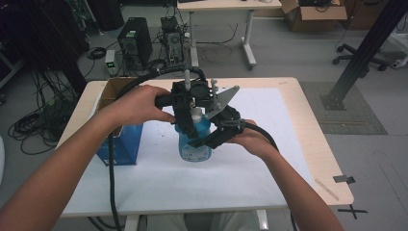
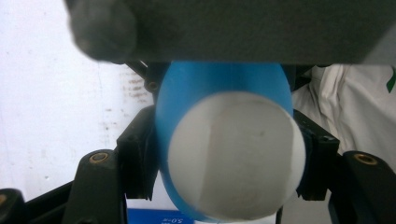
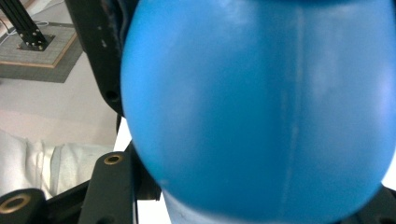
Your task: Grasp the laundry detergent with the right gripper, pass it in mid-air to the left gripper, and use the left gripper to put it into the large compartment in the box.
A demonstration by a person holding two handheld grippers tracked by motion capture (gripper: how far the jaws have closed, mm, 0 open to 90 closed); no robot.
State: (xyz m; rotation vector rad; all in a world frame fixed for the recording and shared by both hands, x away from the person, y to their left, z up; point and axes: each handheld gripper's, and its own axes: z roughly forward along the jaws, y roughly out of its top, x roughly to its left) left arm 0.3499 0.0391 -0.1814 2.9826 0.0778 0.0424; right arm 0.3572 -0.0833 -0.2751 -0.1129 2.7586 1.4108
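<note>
Lab floor and cables all round, but the action is on one pale table [image 1: 308,144] with a white sheet over most of it. Nearest the person, both forearms come in and meet at a single blue bottle [image 1: 195,139] standing upright about mid-table.

Right gripper [image 1: 211,139] is clamped on the bottle's body from the side; in the right gripper view the blue wall [image 3: 261,107] bulges right between its jaws. Left gripper [image 1: 185,122] comes in from above and is closed on the top end: the left gripper view looks straight down on the white cap [image 2: 236,156], with a black jaw pressed against each side of it.

Looks to me like an uncapping job. To do it well I'd keep the right grip low and firm so the bottle can't spin or tip, keep the left gripper square over the cap, and twist about the bottle's own axis rather than prying sideways. Soft plastic, so squeezing the body harder than needed may slop the contents once the cap loosens.

Count: one bottle, one cap, two grippers. Just left of the bottle sits one blue box [image 1: 120,144], open at the top. Farther back on the floor, one black PC tower [image 1: 134,43] and a second desk [image 1: 226,7].
</note>
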